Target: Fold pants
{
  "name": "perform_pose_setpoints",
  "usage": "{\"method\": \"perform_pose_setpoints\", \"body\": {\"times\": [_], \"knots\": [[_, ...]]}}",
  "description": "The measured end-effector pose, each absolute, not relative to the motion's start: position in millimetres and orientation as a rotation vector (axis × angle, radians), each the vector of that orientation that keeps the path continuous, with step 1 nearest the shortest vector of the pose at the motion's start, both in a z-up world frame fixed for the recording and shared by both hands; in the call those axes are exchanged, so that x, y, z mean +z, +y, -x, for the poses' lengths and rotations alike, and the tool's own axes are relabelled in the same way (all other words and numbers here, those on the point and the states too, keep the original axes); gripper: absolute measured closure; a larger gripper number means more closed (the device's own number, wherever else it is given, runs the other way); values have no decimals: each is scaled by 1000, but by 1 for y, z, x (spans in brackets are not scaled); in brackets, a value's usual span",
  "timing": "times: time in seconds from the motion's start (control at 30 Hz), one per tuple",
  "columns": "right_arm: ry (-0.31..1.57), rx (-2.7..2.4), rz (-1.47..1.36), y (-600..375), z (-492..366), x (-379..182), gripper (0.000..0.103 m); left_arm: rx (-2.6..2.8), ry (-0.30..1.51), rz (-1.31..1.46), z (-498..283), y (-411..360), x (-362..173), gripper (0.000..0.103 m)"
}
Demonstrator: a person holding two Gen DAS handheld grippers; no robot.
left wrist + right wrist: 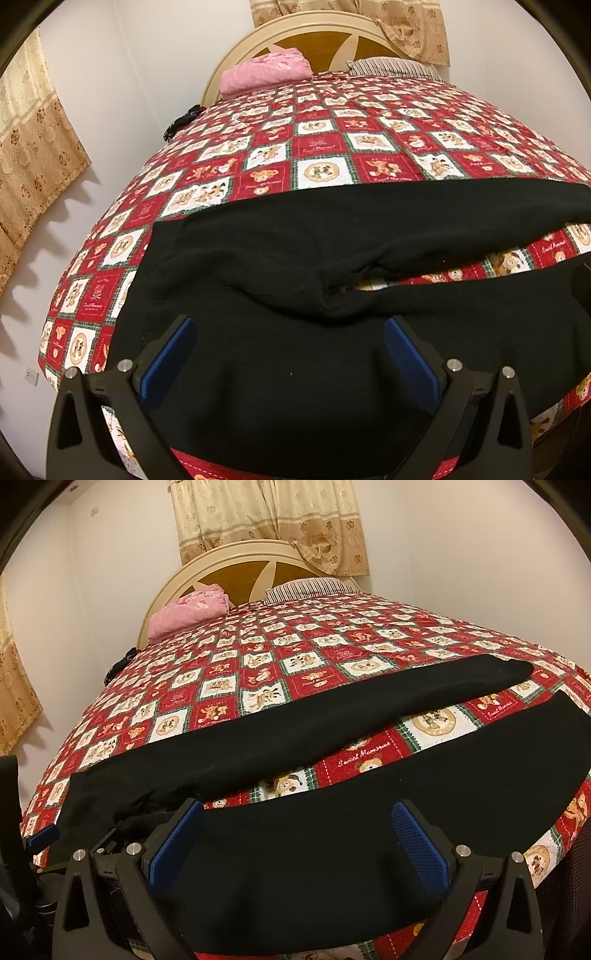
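On the bed [332, 122], black pants [295, 258] lie spread with legs apart; I hold both the left tool [290, 354] and right tool [295, 836] wide open, empty, and should pinch the near leg's edge evenly.

Pants [295, 240] matt black knit cloth; bedspread [325, 147] printed quilted cotton.

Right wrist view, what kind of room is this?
Most likely a bedroom: a bed with a patchwork quilt, a rounded headboard with pillows against it, and curtains behind. Black pants lie spread on the quilt.
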State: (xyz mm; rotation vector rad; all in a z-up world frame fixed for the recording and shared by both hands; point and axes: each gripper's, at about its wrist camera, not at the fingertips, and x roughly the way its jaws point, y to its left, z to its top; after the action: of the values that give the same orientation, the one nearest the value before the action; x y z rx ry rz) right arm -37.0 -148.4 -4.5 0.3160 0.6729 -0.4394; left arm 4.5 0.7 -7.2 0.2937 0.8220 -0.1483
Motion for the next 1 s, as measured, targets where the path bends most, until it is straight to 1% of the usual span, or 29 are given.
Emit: {"method": "perform_pose_setpoints", "body": {"times": [1.0], "knots": [[689,-424,-305,-149,33,-10,1,-171,867,-281,-12,4,-16,0]]}}
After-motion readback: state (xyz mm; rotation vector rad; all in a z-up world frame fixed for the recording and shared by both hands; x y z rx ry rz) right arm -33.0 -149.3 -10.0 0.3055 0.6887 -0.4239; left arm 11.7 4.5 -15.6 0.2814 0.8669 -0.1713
